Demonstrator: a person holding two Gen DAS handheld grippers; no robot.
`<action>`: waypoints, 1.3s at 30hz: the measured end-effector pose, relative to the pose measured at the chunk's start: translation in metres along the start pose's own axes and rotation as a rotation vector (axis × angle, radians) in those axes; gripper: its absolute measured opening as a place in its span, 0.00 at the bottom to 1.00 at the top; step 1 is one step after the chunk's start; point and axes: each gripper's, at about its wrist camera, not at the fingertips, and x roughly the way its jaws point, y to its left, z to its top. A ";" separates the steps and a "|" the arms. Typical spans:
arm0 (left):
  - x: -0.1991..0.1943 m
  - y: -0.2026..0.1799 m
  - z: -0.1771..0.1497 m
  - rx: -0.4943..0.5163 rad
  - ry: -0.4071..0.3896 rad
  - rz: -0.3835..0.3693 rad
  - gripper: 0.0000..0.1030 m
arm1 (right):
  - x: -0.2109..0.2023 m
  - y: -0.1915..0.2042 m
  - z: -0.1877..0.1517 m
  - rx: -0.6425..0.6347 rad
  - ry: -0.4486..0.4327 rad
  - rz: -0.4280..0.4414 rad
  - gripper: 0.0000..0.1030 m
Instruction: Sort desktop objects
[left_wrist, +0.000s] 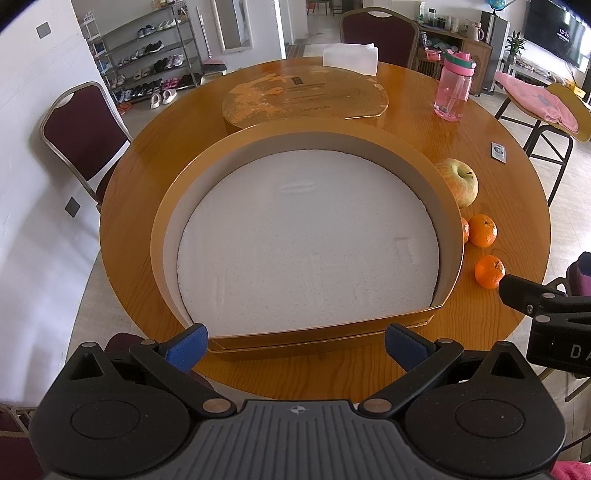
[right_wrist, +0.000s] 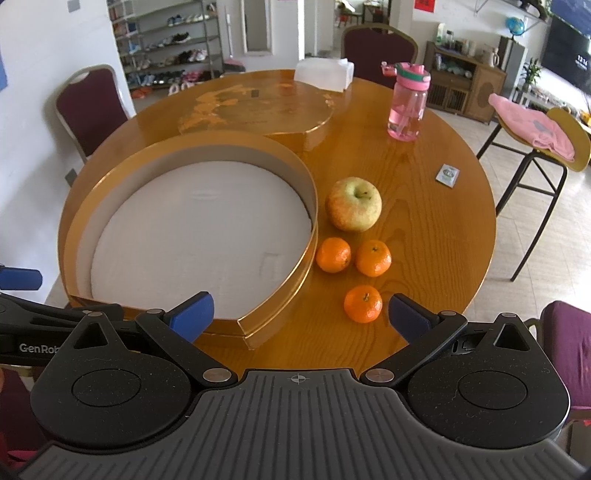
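We hold both tongs spread wide and empty over the near edge of a round wooden table (right_wrist: 424, 229). Our left gripper (left_wrist: 295, 345) faces the straight front wall of an open gold box (left_wrist: 325, 332) lined with white foam. Our right gripper (right_wrist: 301, 314) sits just behind the nearest tangerine (right_wrist: 363, 303); two more tangerines (right_wrist: 373, 257) and an apple (right_wrist: 353, 208) lie farther ahead, beside the box's right wall. Bare tabletop stretches right of the fruit.

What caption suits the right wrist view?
Open right gripper hovering near three oranges, an apple and an empty gold box.
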 end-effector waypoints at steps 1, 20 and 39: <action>0.000 0.000 0.000 0.000 0.001 0.000 1.00 | 0.000 0.000 0.000 -0.001 0.001 0.000 1.00; 0.003 0.004 0.000 0.009 0.001 -0.042 1.00 | 0.008 0.001 -0.002 0.021 0.021 -0.008 1.00; 0.034 0.026 0.006 0.059 0.012 -0.077 0.99 | 0.053 -0.051 -0.018 0.170 0.038 -0.048 1.00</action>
